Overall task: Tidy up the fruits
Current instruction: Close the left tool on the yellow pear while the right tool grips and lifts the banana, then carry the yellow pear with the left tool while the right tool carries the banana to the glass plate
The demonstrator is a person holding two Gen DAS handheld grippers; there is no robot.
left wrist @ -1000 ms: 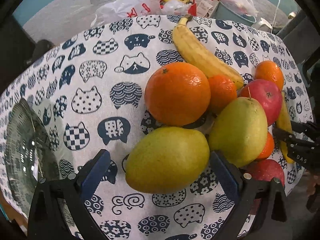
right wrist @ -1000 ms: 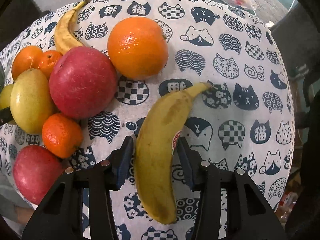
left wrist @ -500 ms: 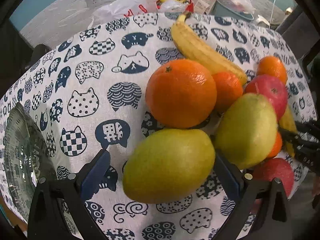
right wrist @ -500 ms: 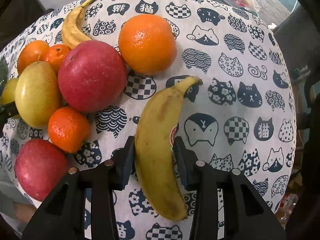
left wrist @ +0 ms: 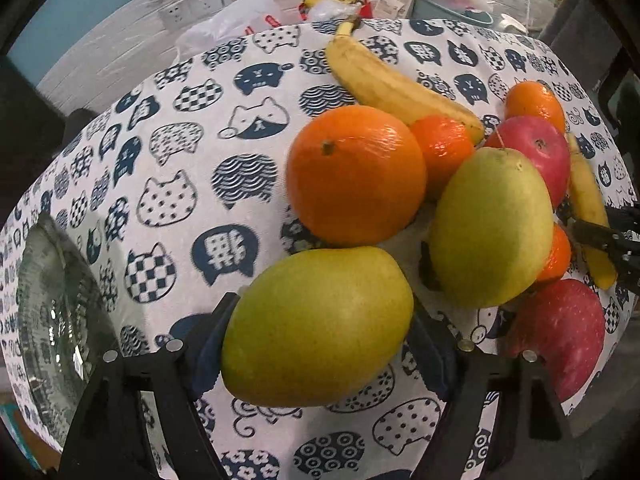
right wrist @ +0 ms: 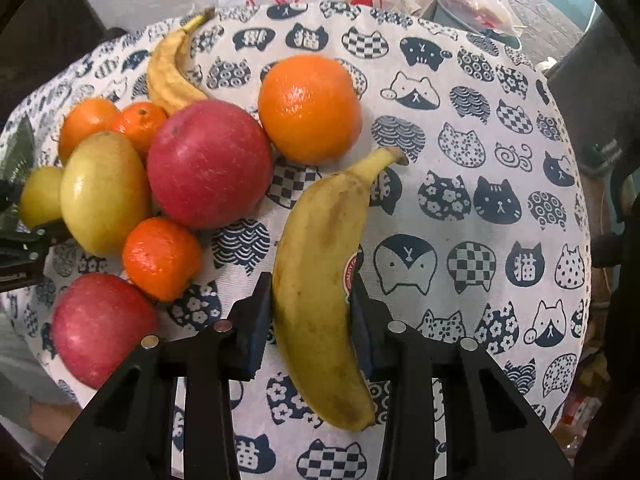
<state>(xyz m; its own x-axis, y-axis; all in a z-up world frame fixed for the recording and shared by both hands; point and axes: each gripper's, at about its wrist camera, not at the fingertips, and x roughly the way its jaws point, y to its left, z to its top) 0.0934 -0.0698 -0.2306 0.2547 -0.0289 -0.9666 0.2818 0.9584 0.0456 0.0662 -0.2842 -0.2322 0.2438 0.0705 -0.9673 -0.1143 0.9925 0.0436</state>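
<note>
- Left wrist view: compared with one second ago, the green pear (left wrist: 316, 326) fills more of the view and sits deeper in the left claw (left wrist: 316, 344). The claw pinches the pear from both sides. Its long axis lies across the fingers, over the cat-print counter (left wrist: 180, 168), just before the big orange (left wrist: 356, 174).
- Right wrist view: the banana (right wrist: 320, 236) looks closer than before. The right claw (right wrist: 310, 308) pinches its middle; its stem points away, up-right.

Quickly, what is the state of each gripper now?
Left gripper: closed on the green pear.
Right gripper: closed on the banana.
</note>
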